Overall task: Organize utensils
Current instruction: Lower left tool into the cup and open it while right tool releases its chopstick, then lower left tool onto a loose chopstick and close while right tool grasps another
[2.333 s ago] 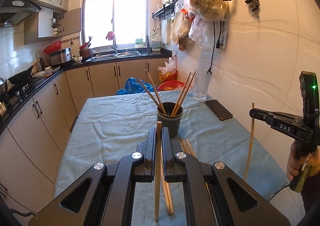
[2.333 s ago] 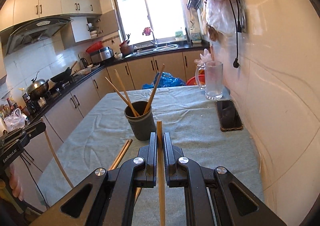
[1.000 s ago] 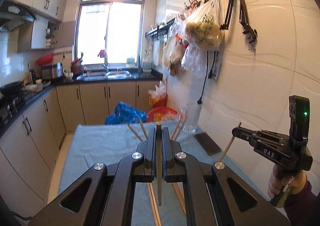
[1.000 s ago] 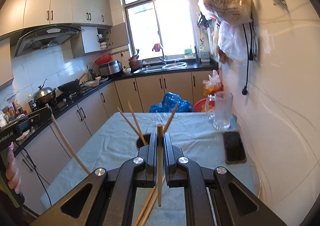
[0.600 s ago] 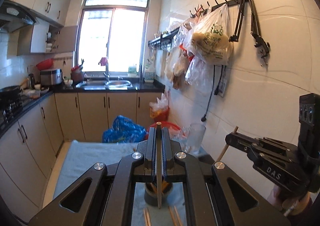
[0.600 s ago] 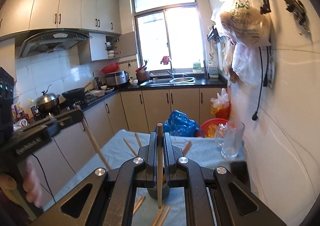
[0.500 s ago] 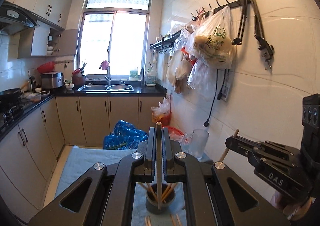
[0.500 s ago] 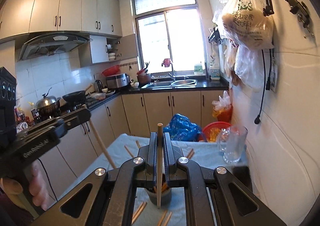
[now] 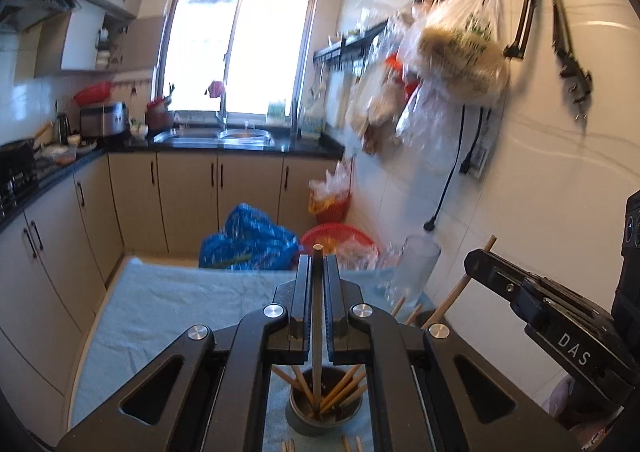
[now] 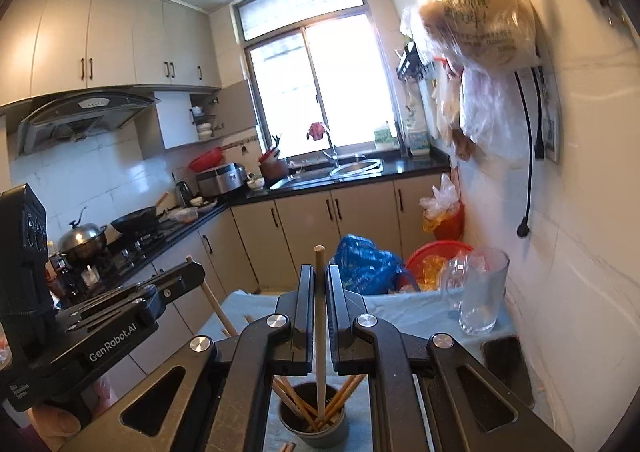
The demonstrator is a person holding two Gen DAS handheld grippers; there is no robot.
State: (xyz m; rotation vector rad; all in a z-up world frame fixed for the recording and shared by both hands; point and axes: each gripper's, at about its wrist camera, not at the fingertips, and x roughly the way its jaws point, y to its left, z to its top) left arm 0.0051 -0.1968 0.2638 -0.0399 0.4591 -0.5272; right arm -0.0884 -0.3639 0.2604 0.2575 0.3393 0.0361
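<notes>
- The table [image 9: 168, 308], under a blue-grey cloth, carries a dark cup [image 9: 324, 418] holding several chopsticks.
- A glass mug [image 10: 482, 292] stands near the wall.
- The left gripper [image 9: 317, 292] clamps 1 upright chopstick [image 9: 317, 332], tip inside the cup.
- The right gripper [image 10: 319, 300] likewise pinches 1 chopstick [image 10: 320, 336], reaching into the cup.
</notes>
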